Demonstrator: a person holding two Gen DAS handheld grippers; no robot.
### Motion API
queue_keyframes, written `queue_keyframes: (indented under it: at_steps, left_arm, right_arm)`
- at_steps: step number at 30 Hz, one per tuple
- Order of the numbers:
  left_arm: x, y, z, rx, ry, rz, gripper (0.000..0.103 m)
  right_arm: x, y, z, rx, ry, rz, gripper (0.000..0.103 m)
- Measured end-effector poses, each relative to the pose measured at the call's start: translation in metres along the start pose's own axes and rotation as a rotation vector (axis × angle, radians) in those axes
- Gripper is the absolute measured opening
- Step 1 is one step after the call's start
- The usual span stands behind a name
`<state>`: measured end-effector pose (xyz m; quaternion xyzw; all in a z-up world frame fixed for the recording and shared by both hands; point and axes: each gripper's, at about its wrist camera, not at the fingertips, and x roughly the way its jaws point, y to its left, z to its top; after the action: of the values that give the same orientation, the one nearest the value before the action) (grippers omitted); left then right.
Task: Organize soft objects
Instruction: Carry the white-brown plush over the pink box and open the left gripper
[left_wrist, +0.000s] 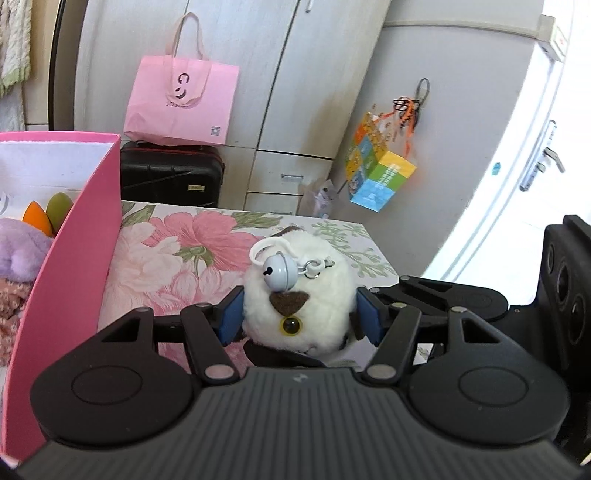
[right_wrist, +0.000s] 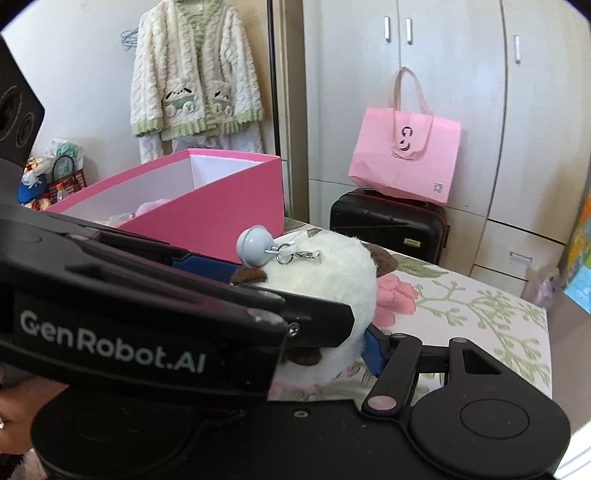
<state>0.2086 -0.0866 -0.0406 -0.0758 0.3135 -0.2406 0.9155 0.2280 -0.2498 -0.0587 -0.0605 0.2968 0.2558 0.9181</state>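
The white plush toy (left_wrist: 295, 306) is clamped between the blue pads (left_wrist: 232, 320) of the left gripper (left_wrist: 297, 319) at frame centre. In the right wrist view the right gripper (right_wrist: 332, 332) is seen closed on the same toy, one pad hidden. The pink box (left_wrist: 74, 258) lies to the left, its opening toward the upper left.

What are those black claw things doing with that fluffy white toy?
A person is tidying soft toys using a gripper in each hand. The left gripper squeezes the white plush toy between its blue pads. The right gripper is beside the same toy, with one blue pad touching it. The pink box next to them on the flowery bed already holds other soft things.
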Motion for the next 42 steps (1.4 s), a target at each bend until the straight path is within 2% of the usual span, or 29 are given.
queue_keyframes:
  at_steps: [9,12,19,26,31,36,42]
  left_arm:
    - [-0.046,-0.006,-0.029,0.04,-0.009,-0.073,0.062]
    - [-0.066,-0.007,-0.041,0.068,-0.012,-0.072,0.061]
    - [-0.11,0.007,-0.064,0.064,0.002,-0.092,0.062]
    - [-0.149,0.021,-0.077,0.093,0.033,-0.052,0.062]
    - [-0.181,0.039,-0.071,0.085,0.024,-0.045,0.062]
    - [-0.208,0.054,-0.057,0.096,-0.067,0.003,0.062]
    - [-0.223,0.079,-0.027,0.079,-0.16,0.056,0.062]
  right_arm:
    - [-0.04,0.04,-0.02,0.003,-0.01,-0.056,0.069]
    - [-0.049,0.054,-0.025,0.021,-0.015,-0.043,0.069]
    - [-0.07,0.095,-0.046,0.047,-0.046,-0.01,0.071]
    - [-0.074,0.134,-0.048,0.04,-0.03,0.045,0.071]
    - [-0.078,0.171,-0.036,-0.044,-0.034,0.057,0.071]
    - [-0.076,0.192,-0.004,-0.109,-0.094,0.084,0.072]
    - [-0.059,0.2,0.038,-0.137,-0.155,0.144,0.073]
